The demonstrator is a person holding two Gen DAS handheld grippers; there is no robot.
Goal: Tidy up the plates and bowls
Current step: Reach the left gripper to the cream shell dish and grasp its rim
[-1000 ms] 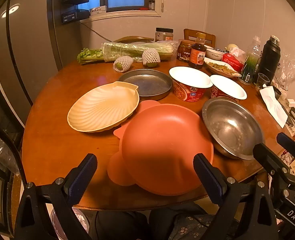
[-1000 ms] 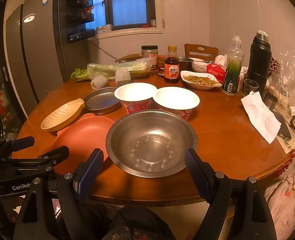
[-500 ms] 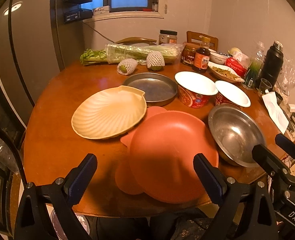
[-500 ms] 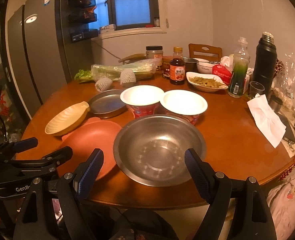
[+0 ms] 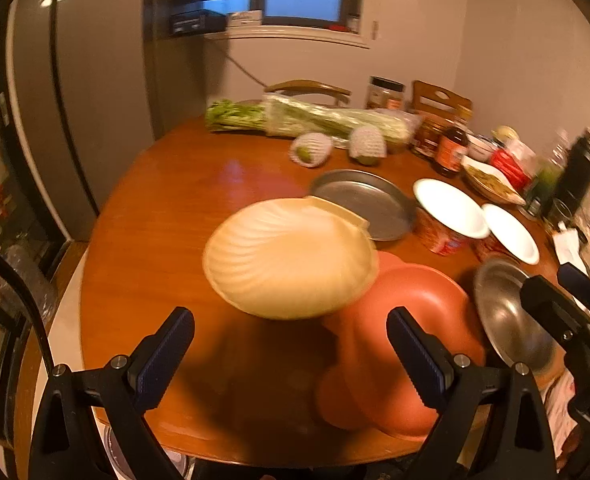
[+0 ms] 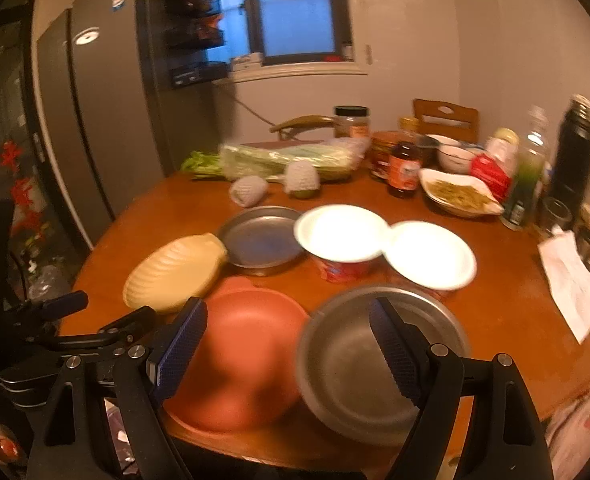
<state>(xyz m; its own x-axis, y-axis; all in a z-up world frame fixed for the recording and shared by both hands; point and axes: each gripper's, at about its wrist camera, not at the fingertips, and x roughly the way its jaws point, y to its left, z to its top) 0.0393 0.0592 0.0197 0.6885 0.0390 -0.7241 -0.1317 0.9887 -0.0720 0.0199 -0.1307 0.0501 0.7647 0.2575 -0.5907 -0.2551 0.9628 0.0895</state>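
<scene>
A cream shell-shaped plate (image 5: 291, 256) lies on the round wooden table (image 5: 167, 208), partly over an orange plate (image 5: 399, 344). A steel bowl (image 5: 507, 316) sits right of the orange plate, and a flat steel plate (image 5: 363, 204) lies behind. My left gripper (image 5: 291, 356) is open and empty, in front of the shell plate. My right gripper (image 6: 287, 348) is open and empty, over the near edge between the orange plate (image 6: 247, 360) and the steel bowl (image 6: 375, 356). The shell plate (image 6: 175, 272) and steel plate (image 6: 263, 240) also show in the right wrist view.
Two white-lidded noodle cups (image 6: 343, 240) (image 6: 431, 256) stand mid-table. Wrapped celery (image 6: 287, 158), two netted fruits (image 6: 251, 190), jars, a sauce bottle (image 6: 405, 168), a food dish (image 6: 459, 196), a black flask (image 6: 575, 152) and a tissue (image 6: 571, 280) crowd the back and right. A fridge (image 6: 95, 120) stands left.
Both grippers have swung to the left and lifted slightly. The left view now centres on the shell plate instead of the orange plate. Both grippers stay open; the dishes have not moved.
</scene>
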